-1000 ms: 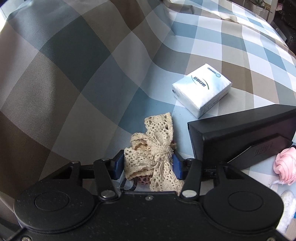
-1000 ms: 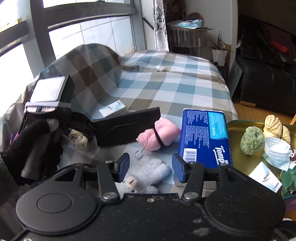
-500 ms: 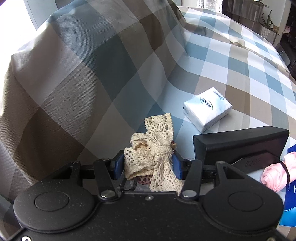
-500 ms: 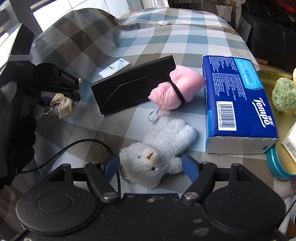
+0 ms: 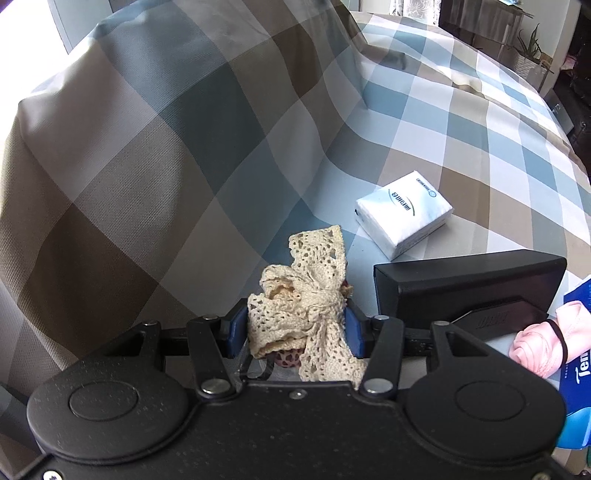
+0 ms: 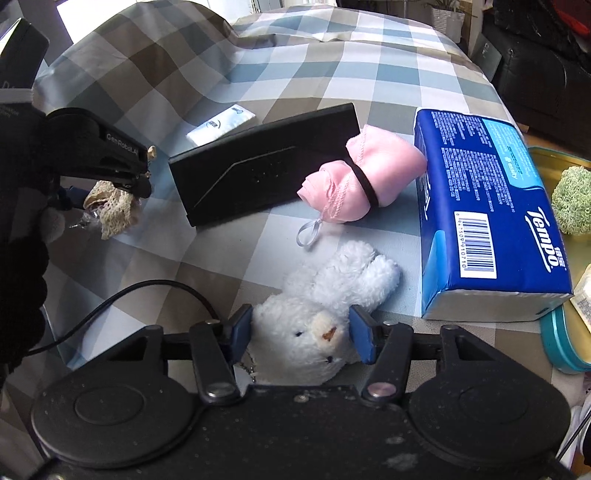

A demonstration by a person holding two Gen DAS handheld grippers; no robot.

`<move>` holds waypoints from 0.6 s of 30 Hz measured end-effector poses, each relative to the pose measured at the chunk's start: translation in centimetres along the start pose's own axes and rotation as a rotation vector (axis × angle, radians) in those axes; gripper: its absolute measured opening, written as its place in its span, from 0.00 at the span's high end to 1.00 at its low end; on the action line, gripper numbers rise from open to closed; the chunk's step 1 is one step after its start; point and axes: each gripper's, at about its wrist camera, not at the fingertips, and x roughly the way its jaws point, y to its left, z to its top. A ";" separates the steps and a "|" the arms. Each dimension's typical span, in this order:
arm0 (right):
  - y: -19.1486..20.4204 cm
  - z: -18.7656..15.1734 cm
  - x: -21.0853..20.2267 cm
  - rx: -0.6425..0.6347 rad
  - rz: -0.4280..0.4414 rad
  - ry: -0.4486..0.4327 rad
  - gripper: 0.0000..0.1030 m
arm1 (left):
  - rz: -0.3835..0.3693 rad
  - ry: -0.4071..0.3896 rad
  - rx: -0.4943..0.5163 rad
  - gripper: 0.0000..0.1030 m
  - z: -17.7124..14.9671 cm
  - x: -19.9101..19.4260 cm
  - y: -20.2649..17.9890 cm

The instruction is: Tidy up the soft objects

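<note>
The cream lace bow is clamped between the fingers of the left gripper, held above the checked surface. The white plush bear (lying on that cloth, beside the blue tissue pack) is pinched at its head by the right gripper, whose fingers have just been closing.

A lived-in home room is showing here: a blue, tan and white checked cloth is covering the surface, with a dark sofa and daylit window sitting behind.
</note>
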 end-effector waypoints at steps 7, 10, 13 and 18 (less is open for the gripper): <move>-0.3 0.7 -4.6 0.001 0.027 -0.136 0.53 | -0.034 -0.039 0.018 0.51 0.3 -2.3 -0.6; -0.8 1.0 -7.5 0.011 0.031 -0.214 0.53 | -0.046 -0.056 0.035 0.51 0.5 -3.5 -1.3; -1.9 1.2 -11.2 0.034 0.021 -0.310 0.53 | -0.073 -0.072 0.059 0.51 0.6 -4.9 -2.3; -5.4 1.0 -17.1 0.094 -0.068 -0.458 0.53 | -0.143 -0.101 0.134 0.51 0.2 -7.8 -5.3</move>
